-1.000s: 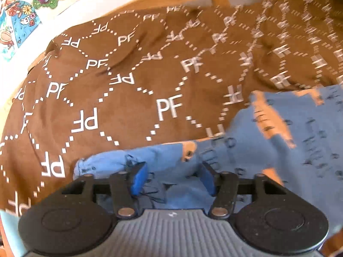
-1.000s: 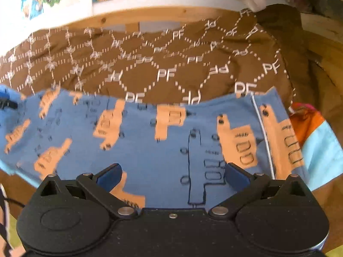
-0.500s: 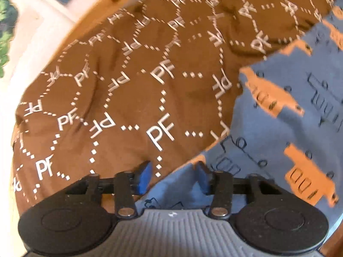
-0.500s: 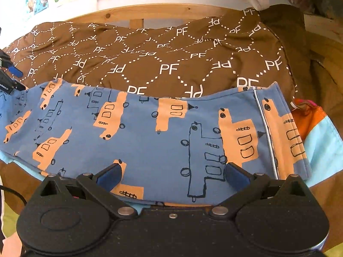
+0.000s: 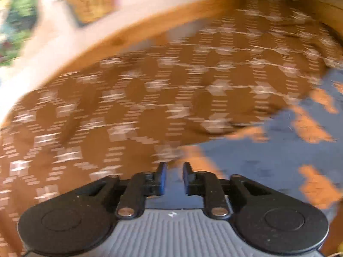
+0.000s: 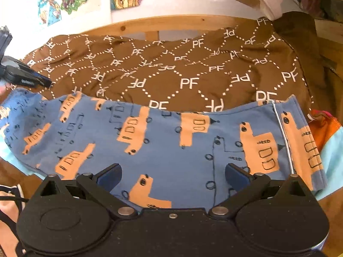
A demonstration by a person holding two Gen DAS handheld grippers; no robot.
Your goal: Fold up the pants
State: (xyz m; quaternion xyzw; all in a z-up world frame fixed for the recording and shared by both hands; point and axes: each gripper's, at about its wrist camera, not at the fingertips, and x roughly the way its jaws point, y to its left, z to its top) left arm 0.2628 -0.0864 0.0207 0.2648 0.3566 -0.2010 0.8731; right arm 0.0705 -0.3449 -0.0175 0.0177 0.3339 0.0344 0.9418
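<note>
L gripper [image 5: 173, 176] swung off leg end, jaws just closing, nothing clearly pinched (blurry) | R gripper [image 6: 173, 176] spread wide over 1 pants [image 6: 171, 150] | 1 brown blanket [image 6: 171, 72] | 3 posters

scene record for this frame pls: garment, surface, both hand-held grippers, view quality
garment: blue pants with orange vehicle print, spread flat
surface: brown blanket with white PF lettering, under the pants
left hand-held gripper: jaws narrow, have just been closing; blue fabric shows in the gap, contact with the pads not clear
right hand-held gripper: jaws wide open over the pants' near edge, gripping nothing
view quality: left wrist view motion-blurred, right wrist view sharp
</note>
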